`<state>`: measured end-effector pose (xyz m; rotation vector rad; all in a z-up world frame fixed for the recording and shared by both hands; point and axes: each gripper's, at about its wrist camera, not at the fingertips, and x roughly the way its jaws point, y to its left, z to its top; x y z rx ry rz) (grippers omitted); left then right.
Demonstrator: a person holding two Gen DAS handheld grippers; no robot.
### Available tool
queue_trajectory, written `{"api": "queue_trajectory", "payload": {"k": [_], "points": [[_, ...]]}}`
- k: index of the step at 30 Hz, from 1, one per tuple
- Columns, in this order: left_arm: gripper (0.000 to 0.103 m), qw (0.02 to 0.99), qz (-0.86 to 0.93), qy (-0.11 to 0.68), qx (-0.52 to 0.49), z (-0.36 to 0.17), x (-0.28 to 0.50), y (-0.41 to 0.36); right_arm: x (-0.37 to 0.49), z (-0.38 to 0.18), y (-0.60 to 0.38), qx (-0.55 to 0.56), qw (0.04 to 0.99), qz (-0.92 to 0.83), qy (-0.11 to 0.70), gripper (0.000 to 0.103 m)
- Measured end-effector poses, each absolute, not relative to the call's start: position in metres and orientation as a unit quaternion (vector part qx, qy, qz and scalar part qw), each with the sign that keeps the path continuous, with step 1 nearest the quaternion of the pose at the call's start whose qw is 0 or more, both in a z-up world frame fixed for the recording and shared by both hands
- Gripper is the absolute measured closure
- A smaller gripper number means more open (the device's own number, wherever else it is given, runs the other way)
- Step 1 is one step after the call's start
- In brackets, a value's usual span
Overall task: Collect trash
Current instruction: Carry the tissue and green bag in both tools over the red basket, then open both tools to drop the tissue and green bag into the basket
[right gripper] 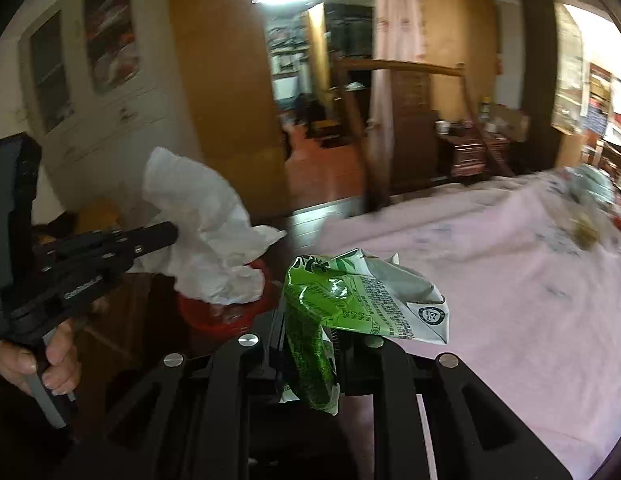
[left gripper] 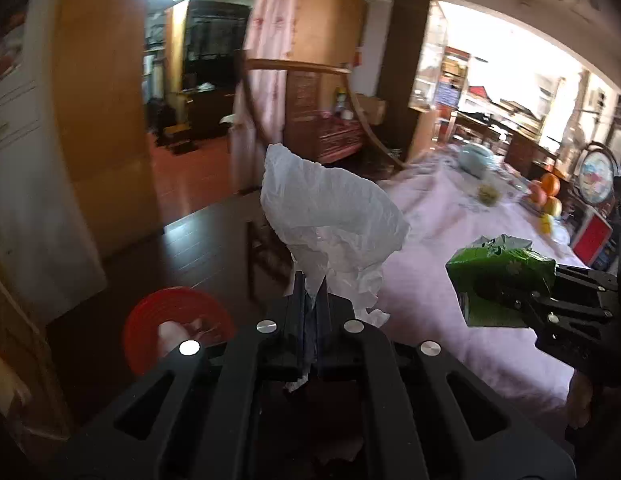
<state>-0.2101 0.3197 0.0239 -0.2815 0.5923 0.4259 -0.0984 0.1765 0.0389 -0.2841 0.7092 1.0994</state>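
- Left gripper [left gripper: 310,300] is clamped on a crumpled white tissue [left gripper: 330,216] — held in the air above the dark floor, left of the table.
- Right gripper [left gripper: 506,300] is pinched shut on a crushed green wrapper [right gripper: 350,300], held over the near edge of the pink tablecloth [right gripper: 510,260].
- A red bin [left gripper: 178,332] is seen low on the left, under the tissue, some trash inside.

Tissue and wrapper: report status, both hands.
Left hand-held gripper shut on tissue. Right hand-held gripper shut on wrapper. Red bin below left, nothing blocking.
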Motion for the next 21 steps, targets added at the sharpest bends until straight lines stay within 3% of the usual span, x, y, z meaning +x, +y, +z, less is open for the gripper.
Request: {"api": "queue_trajectory", "payload": {"k": [9,21], "points": [[0.098,0.882,0.283,0.319,-0.201,-0.025,-0.242,0.397,-0.144,0.011,0.287,-0.188,0.700,0.585,0.363,0.085],[0.098,0.797,0.318,0.404,-0.315,-0.135,-0.250,0.502,-0.114,-0.099,0.426,-0.140,0.617,0.582,0.511,0.084]]}}
